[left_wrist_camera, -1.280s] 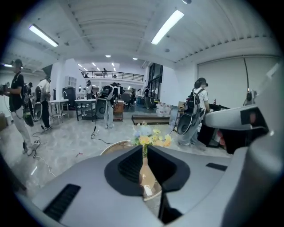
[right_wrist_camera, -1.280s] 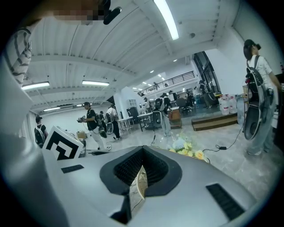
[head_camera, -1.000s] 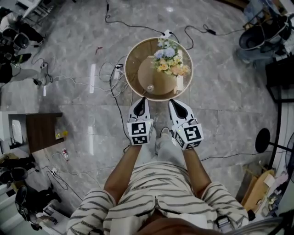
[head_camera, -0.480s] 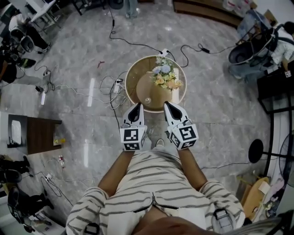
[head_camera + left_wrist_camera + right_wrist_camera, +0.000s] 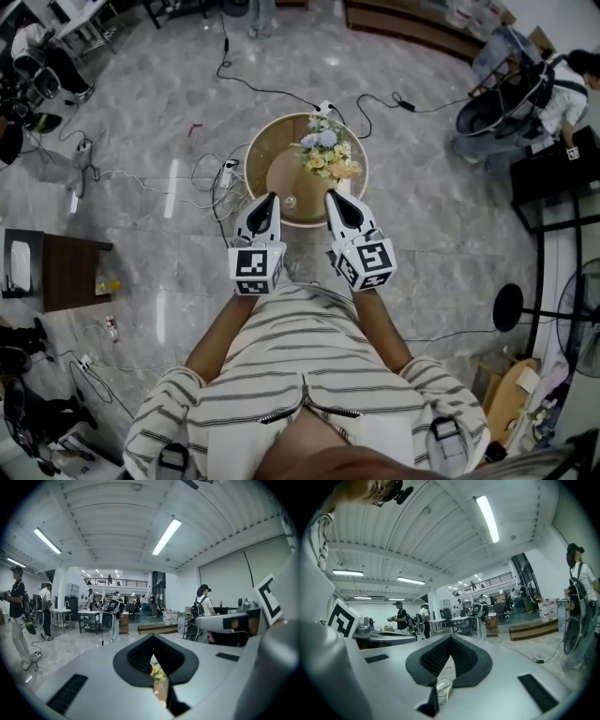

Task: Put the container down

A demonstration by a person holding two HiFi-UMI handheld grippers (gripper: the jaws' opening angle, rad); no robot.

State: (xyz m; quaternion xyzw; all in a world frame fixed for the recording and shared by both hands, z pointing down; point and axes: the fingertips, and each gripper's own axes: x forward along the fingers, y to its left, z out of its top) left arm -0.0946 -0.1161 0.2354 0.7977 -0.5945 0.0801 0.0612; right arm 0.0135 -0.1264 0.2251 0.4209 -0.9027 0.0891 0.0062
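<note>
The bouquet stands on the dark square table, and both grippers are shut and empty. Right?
No: the head view shows the bouquet on the round wooden table. The left gripper and right gripper are indeed shut and empty.

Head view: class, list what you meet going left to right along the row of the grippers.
brown side table → left gripper → right gripper → round black stand base

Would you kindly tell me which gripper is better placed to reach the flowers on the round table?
Probably the right gripper: the flowers sit almost straight ahead of it, while the left gripper points past their side. Both grippers' jaws are shut and empty.
</note>
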